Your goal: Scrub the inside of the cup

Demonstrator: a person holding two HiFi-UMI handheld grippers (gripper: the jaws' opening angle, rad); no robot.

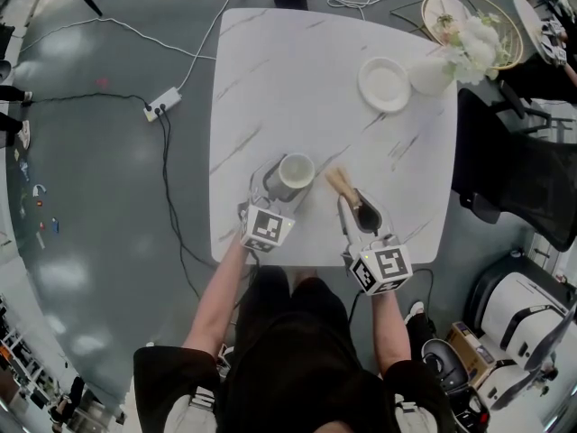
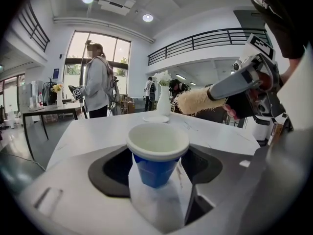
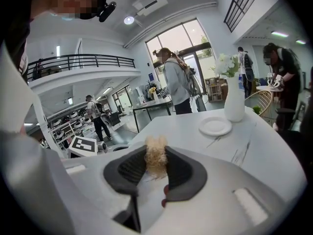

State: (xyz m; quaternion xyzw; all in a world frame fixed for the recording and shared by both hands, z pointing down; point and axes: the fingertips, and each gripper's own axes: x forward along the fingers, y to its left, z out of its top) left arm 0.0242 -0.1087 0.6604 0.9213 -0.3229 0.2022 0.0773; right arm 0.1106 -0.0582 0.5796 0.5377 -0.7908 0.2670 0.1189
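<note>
A grey floor with cables and a white power strip surrounds a white marble-patterned desk, and the gripper views show a bright, high hall with a railed balcony and people standing behind it. At the far side of the desk lie a small white plate and, just beside it, a white vase of pale flowers; a black chair stands off the desk's right edge. The cup, blue outside and white inside, stands upright on the desk's near half, left of centre, and looks empty. The left claw reaches to it from the near edge with its jaws apart, one dark pad on each side of the cup; the blue wall sits between them with dark pad still showing on both sides, so the cup is flanked rather than squeezed. The right claw is clamped on a brush, whose tan, bristly head sticks out past the jaws and points towards the cup, near its rim but not in it.
</note>
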